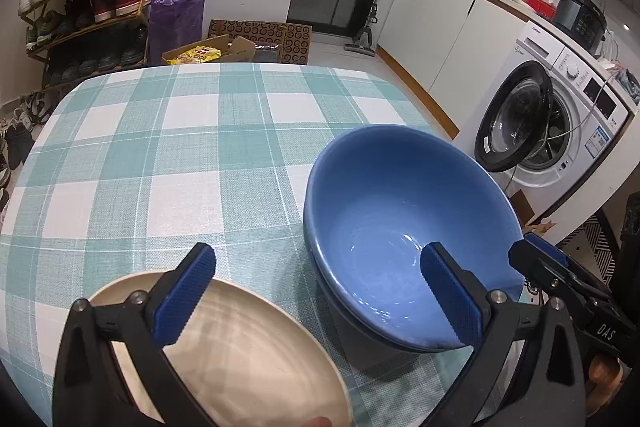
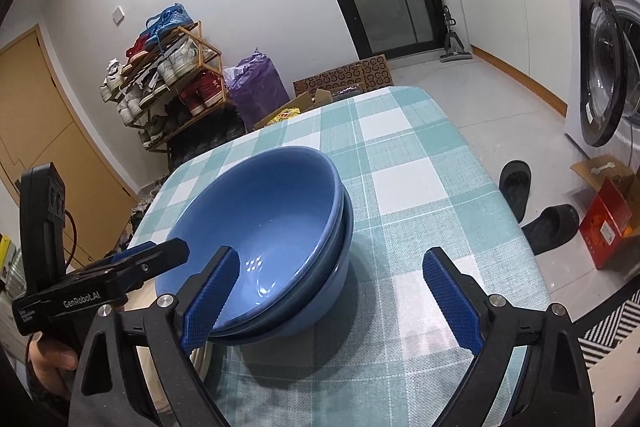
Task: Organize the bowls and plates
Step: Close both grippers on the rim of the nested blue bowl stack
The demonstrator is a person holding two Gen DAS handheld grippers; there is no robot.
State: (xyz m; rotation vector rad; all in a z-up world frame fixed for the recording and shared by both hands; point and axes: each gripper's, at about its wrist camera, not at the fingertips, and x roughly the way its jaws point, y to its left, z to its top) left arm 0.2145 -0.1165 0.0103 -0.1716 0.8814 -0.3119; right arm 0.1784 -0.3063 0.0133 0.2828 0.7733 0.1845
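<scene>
Both our grippers stand wide open and hold nothing. Our left gripper [image 1: 318,291] hangs with one finger over the cream plate [image 1: 248,359] and the other over the near rim of the stacked blue bowls [image 1: 404,227], so the plate lies low and left of its jaws and the bowls right. Our right gripper [image 2: 332,301] has its left finger at the bowls' near rim; the stack sits ahead and left of its jaws. Round things, so no long axis matters. We judge the left hand nearer the plate. All rests on the checked tablecloth [image 1: 192,147]; beyond stand a shoe rack [image 2: 168,83] and a washing machine [image 1: 552,131].
</scene>
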